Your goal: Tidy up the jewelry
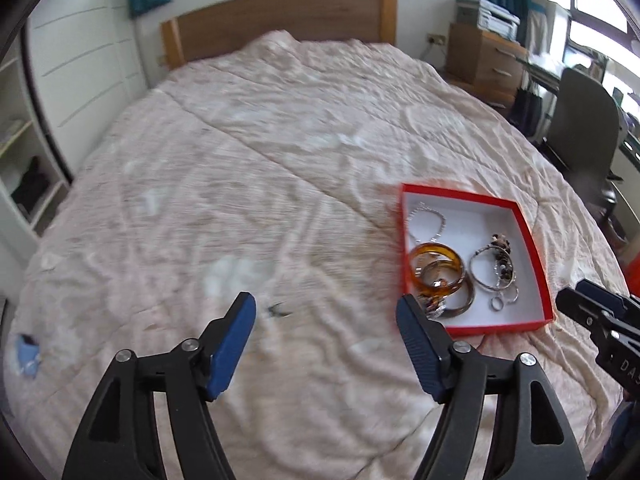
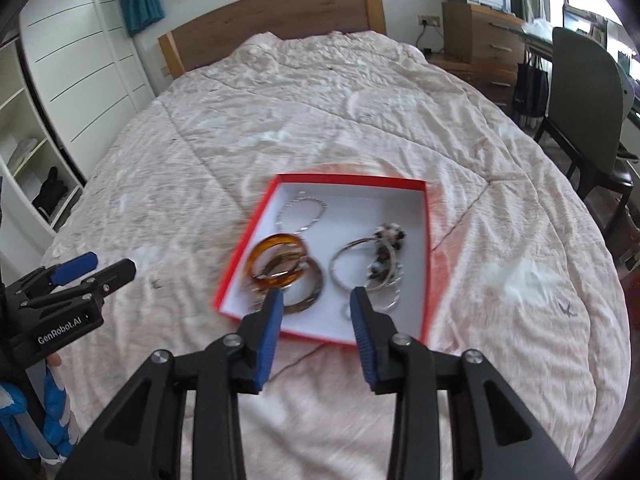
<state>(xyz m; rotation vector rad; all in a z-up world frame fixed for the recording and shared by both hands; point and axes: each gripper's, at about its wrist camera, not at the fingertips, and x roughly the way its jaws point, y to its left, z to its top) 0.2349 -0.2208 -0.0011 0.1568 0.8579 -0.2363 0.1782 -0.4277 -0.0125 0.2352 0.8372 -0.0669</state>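
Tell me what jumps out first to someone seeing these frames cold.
The red box lying open on the pale bedspread, near the foot of the bed, draws the eye first. Inside it an amber bangle sits at the near left, thin silver hoops to its right and a beaded silver bracelet at the back. Both the right gripper and the left gripper hang open and empty above the bed.

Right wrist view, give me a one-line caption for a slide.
Open right gripper hovers over a red box of bangles and silver jewelry on a pink bedspread.
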